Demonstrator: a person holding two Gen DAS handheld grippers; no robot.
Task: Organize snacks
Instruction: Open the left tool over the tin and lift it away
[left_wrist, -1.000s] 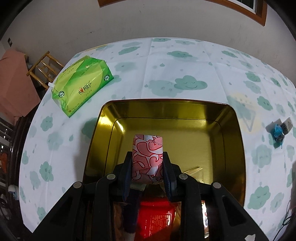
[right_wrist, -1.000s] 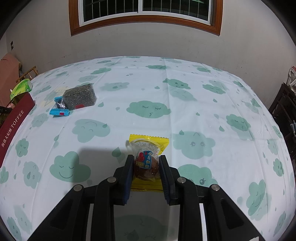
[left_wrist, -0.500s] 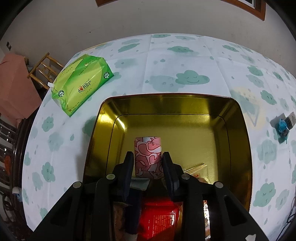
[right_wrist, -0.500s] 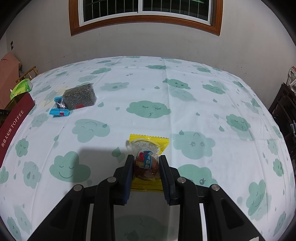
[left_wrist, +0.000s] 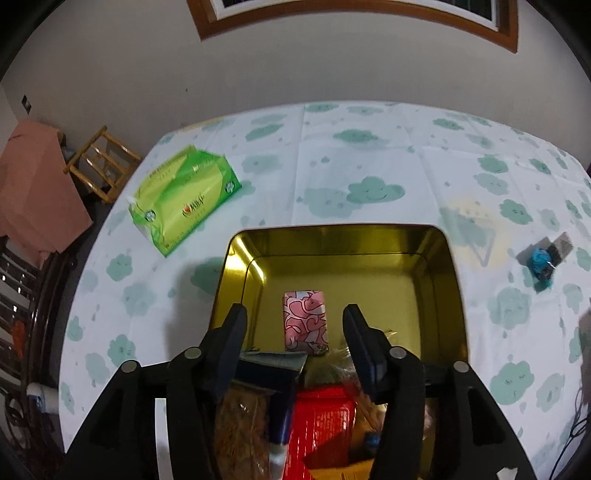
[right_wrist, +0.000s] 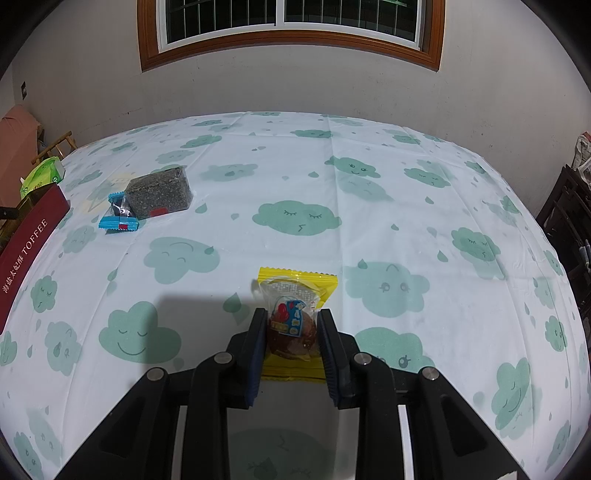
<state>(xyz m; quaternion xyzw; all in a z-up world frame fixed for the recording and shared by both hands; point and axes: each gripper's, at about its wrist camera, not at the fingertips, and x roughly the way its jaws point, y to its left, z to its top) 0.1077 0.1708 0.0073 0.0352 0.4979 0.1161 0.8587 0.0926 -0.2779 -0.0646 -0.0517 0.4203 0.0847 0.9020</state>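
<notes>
Grey wall, wood-framed window (right_wrist: 288, 22) at 12 o'clock; round bench (right_wrist: 369, 177) under white cloud-print cloth. Left view: gold tin (left_wrist: 369, 236) dead centre, far rim at 12, walls boxing in both sides. Left tool (left_wrist: 294, 334) spread, jaws just opened, hovering above tin; pink-patterned snack pack (left_wrist: 304, 320) lying flat on tin floor between the fingers, untouched. Near end of tin at 6 crowded: red pack (left_wrist: 321, 432), dark blue pack (left_wrist: 277, 369), brownish bags, exact count unclear. Far half of tin floor bare. Green tissue pack (left_wrist: 184, 199) at 10 o'clock on bench, well apart from tin, near bench edge; wooden stool (left_wrist: 99, 166) beyond edge. One blue-wrapped candy (left_wrist: 543, 258) at 3 o'clock.

Right view: right tool (right_wrist: 291, 338) pressed onto one yellow-edged snack packet (right_wrist: 295, 314), packet resting on cloth. Open cloth from 11 through 3, nothing blocking. At 10 o'clock: one clear pack of dark seeds (right_wrist: 159, 194), one blue candy (right_wrist: 118, 218) touching it. Maroon tin side (right_wrist: 26, 251) lettered TOFFEE at 9, at frame edge. Dark furniture (right_wrist: 569, 221) past bench edge at 3.
</notes>
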